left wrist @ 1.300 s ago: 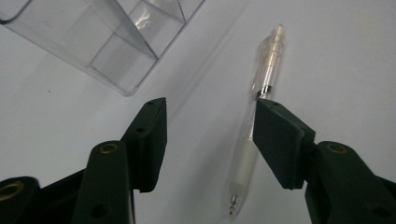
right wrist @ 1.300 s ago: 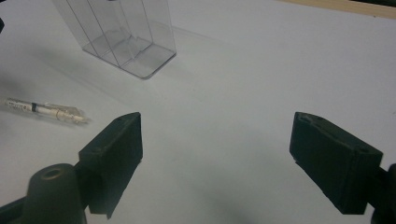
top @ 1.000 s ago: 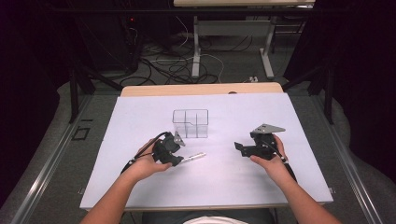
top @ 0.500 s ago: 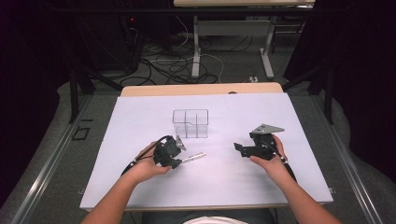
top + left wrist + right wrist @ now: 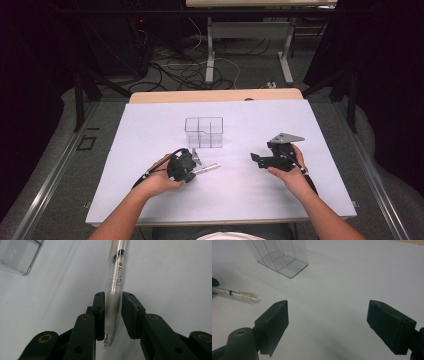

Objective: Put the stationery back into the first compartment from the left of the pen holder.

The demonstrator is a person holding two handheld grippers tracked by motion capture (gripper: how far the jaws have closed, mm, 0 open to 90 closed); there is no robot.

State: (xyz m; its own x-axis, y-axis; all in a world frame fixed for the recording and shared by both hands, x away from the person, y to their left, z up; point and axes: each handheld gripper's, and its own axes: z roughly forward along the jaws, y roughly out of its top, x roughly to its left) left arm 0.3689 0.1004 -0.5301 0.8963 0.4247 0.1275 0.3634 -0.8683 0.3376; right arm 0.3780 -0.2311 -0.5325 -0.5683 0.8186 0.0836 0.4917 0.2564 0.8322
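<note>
A clear pen [image 5: 115, 277] with a translucent grip lies on the white table sheet [image 5: 240, 125]. My left gripper [image 5: 112, 298] straddles its grip end; the jaws have just been closing. One pad touches the pen and a thin gap shows at the other. In the high view the pen [image 5: 209, 169] points right from the left gripper [image 5: 194, 169], just in front of a clear divided box [image 5: 203, 132]. My right gripper [image 5: 257, 159] hovers to the right, open wide, nothing between its jaws. In the right gripper view [image 5: 327, 315] the pen [image 5: 237, 293] lies far left.
The clear box [image 5: 279, 255] stands upright behind the pen, and its corner [image 5: 17, 255] shows in the left gripper view. The wooden table edge [image 5: 215, 95] runs along the back of the sheet. Cables and table legs lie on the floor beyond.
The left gripper has narrowed its jaws around the pen's grip end. The right gripper and the box have not moved.
</note>
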